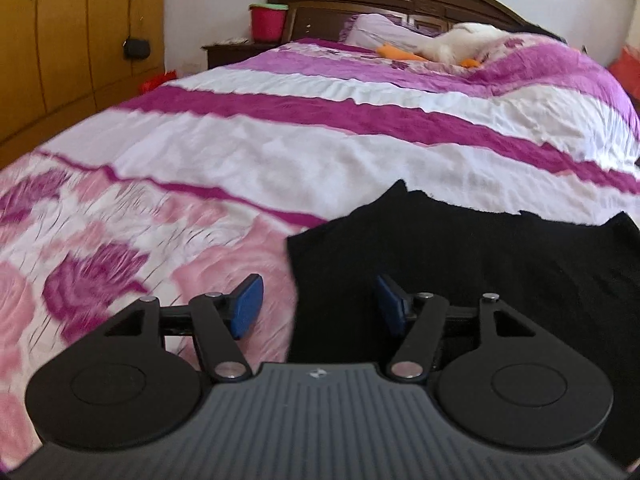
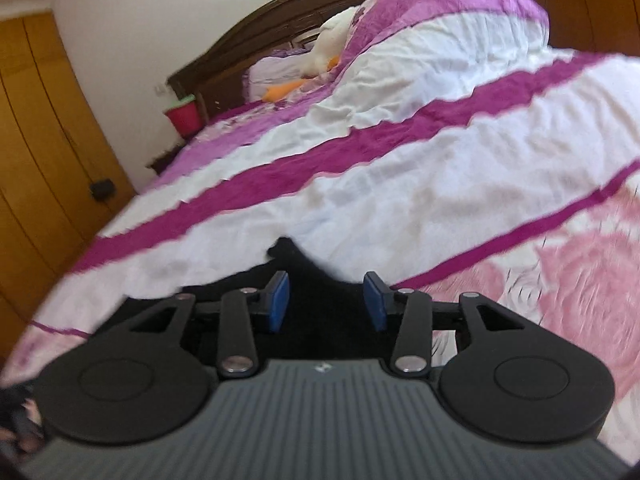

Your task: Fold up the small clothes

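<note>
- Black garment lies flat on the bed, near edge, on the pink-and-purple quilt.
- Handling, my read: light, limp knit, no stiffness; will sag and drag. Pinch at edges or corners, not mid-panel.
- Left tongs: jaws apart, fairly wide, nothing pinched. They straddle the garment's left edge, one pad over quilt, one over cloth.
- Right tongs: jaws apart, narrower gap, over black cloth near a pointed corner. Pads not pressing on fabric; contact underneath can't be told.

A bed in pink-and-white striped cover — black garment lying flat on it.
</note>
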Motion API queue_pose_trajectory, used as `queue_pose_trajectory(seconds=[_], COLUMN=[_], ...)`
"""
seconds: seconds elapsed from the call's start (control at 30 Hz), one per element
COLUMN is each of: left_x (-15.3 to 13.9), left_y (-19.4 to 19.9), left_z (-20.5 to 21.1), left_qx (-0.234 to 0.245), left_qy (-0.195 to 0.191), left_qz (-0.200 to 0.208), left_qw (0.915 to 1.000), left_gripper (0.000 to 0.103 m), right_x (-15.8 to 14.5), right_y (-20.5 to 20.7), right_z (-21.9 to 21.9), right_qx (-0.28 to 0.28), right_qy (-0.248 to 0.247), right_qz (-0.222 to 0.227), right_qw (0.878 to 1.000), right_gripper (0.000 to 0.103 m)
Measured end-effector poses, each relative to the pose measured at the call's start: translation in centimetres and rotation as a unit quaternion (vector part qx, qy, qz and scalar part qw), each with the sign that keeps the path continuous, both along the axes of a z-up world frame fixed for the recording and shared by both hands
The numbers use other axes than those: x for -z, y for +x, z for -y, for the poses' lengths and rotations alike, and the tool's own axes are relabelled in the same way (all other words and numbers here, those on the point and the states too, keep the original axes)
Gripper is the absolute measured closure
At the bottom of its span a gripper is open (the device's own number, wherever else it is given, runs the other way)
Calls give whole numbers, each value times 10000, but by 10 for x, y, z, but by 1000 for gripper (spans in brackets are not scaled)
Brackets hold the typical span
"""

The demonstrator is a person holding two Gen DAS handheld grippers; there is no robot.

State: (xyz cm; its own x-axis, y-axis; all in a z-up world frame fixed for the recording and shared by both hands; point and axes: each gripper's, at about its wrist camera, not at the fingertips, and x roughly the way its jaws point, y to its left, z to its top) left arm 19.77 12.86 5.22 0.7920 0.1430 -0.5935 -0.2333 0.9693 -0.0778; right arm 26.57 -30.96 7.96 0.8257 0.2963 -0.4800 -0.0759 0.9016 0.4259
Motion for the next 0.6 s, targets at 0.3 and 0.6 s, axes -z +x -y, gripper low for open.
queue_pose_trajectory(seconds=[0.3,0.6], left_x=[-7,5], left_y=[-56,-77], left_z=[-13,-2], left_qx=[-163,-279], left_qy=[-423,214], left_qz=[-36,-259], left_qw=[9990,9990], left_gripper=[35,28], right_x=[18,46], right_y=[-70,-94], right_z=[-14,-13], right_qx=[75,283], right_qy=[-652,-752], right_qz=[-71,-151], right_qw=[9978,9967], right_gripper=[59,60])
